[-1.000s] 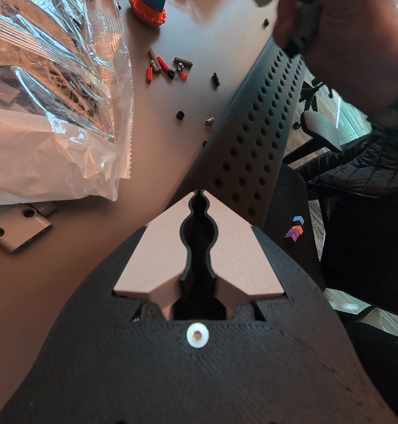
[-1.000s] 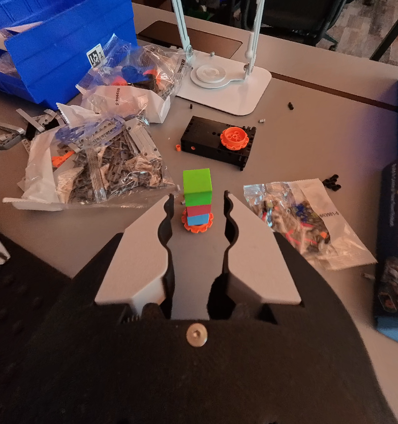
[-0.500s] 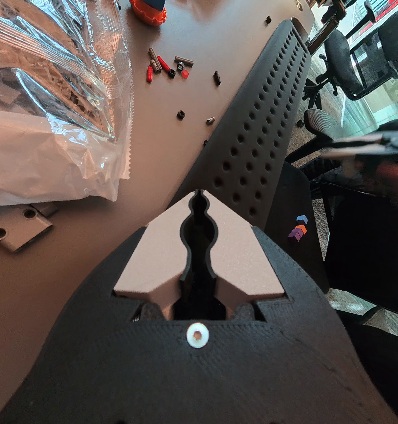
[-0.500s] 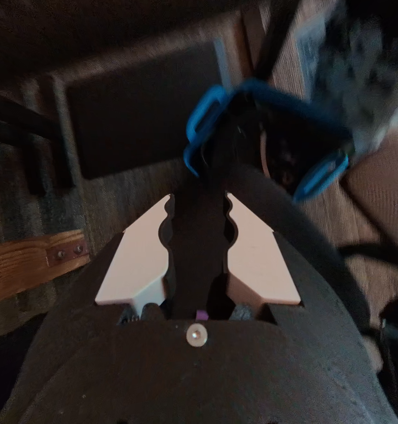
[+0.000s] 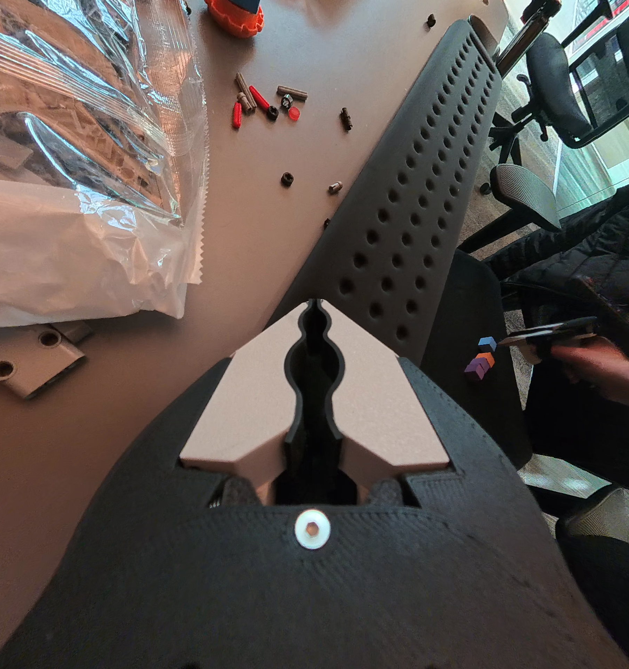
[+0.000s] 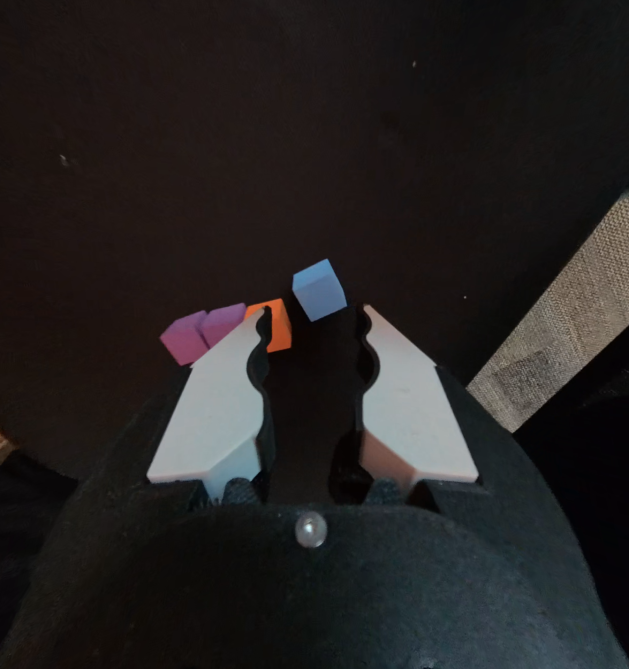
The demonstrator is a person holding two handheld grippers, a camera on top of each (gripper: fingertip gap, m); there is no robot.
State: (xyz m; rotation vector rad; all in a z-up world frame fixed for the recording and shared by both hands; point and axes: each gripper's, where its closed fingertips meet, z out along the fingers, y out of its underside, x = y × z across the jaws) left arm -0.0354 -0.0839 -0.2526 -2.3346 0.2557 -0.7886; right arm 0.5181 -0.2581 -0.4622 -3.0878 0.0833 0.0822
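With its jaws spread, the right gripper (image 6: 313, 311) hovered by the blue cube (image 6: 318, 289), so its left finger risked nudging the orange cube (image 6: 278, 331); the left gripper (image 5: 315, 302) sat pressed together, empty.

Beyond and right of the shut jaws, black office chairs (image 5: 555, 94) stand on grey carpet (image 5: 476, 213) before bright glass walls (image 5: 595, 170), daylight washing the tabletop (image 5: 305, 47).
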